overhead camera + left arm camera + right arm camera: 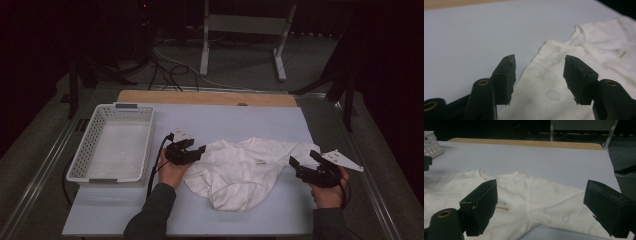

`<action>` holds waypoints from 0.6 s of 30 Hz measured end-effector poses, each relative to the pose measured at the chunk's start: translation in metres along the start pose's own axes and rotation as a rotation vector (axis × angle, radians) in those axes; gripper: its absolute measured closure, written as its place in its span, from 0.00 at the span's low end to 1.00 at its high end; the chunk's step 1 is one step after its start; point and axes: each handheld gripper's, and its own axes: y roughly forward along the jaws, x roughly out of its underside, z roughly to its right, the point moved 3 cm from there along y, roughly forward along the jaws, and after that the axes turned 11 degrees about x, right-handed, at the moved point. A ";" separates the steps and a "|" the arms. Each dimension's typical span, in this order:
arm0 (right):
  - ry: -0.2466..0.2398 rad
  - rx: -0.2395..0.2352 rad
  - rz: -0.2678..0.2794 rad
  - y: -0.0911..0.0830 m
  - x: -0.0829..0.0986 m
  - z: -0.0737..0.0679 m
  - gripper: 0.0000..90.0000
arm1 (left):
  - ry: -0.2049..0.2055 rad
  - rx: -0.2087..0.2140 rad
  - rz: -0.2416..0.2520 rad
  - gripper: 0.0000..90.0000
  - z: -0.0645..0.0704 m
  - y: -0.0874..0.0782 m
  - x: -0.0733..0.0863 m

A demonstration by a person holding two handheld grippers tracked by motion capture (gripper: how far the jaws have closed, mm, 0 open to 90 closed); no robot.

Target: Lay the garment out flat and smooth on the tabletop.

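Observation:
A small white garment (245, 167) lies spread on the pale blue table cover, neck toward the far side, a small label (503, 208) near its middle. My left gripper (192, 151) is open at the garment's left sleeve edge (544, 82), its jaws either side of the cloth edge and holding nothing. My right gripper (305, 161) is open just off the garment's right sleeve (564, 202), jaws wide apart above the cloth. Both are held by a person's hands coming from the near edge.
A white perforated plastic basket (111, 142) stands empty at the left of the table. A wooden strip (205, 97) runs along the far edge. Beyond are a white frame stand (245, 35) and cables on the floor.

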 end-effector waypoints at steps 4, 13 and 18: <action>0.000 0.000 0.001 0.000 0.000 0.000 0.14 | 0.008 -0.041 -0.055 0.52 -0.003 0.009 0.006; 0.002 -0.008 -0.003 0.000 0.001 0.000 0.14 | 0.005 -0.066 -0.119 0.63 -0.008 0.016 0.014; 0.004 -0.010 -0.003 0.000 0.001 -0.001 0.14 | 0.001 -0.059 -0.162 0.70 -0.006 0.021 0.020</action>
